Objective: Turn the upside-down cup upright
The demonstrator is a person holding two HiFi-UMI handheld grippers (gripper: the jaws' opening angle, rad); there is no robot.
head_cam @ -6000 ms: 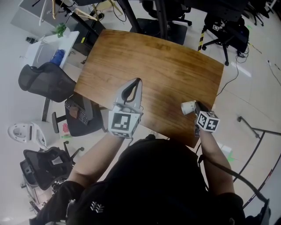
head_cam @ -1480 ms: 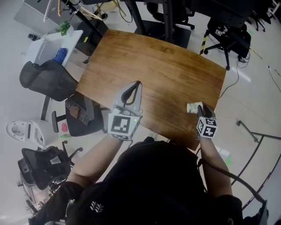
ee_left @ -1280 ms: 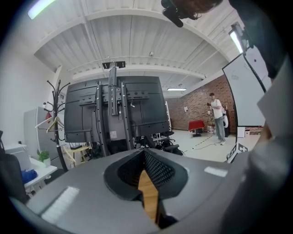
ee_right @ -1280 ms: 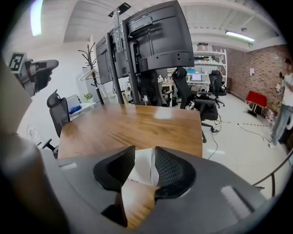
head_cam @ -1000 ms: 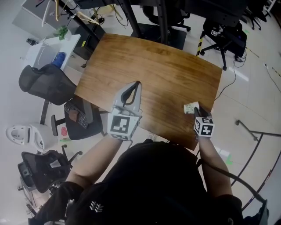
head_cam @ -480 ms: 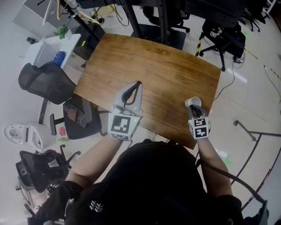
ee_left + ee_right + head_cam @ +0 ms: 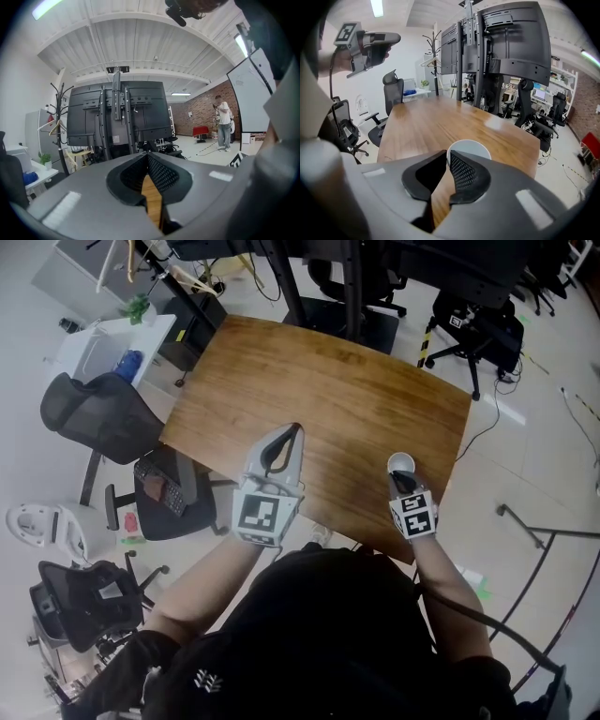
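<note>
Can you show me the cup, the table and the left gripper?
cup [image 7: 401, 462], head view, its open white mouth.
table [image 7: 319, 381], head view, bare wooden top.
left gripper [image 7: 297, 427], head view, its closed tips.

I read this as an open-plan office: a wooden table [image 7: 309, 381], mesh office chairs [image 7: 94, 413], black monitors on tall stands [image 7: 117, 112], a whiteboard [image 7: 251, 98], a coat rack [image 7: 56, 108], a brick back wall [image 7: 201, 110].

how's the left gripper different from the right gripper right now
The left gripper is shut on nothing; the right gripper pinches the rim of the white cup, its jaws having just closed in and eased slightly. The left gripper points about level, raised above the table; the right gripper tilts down toward it. Both carry square-marker cubes.
</note>
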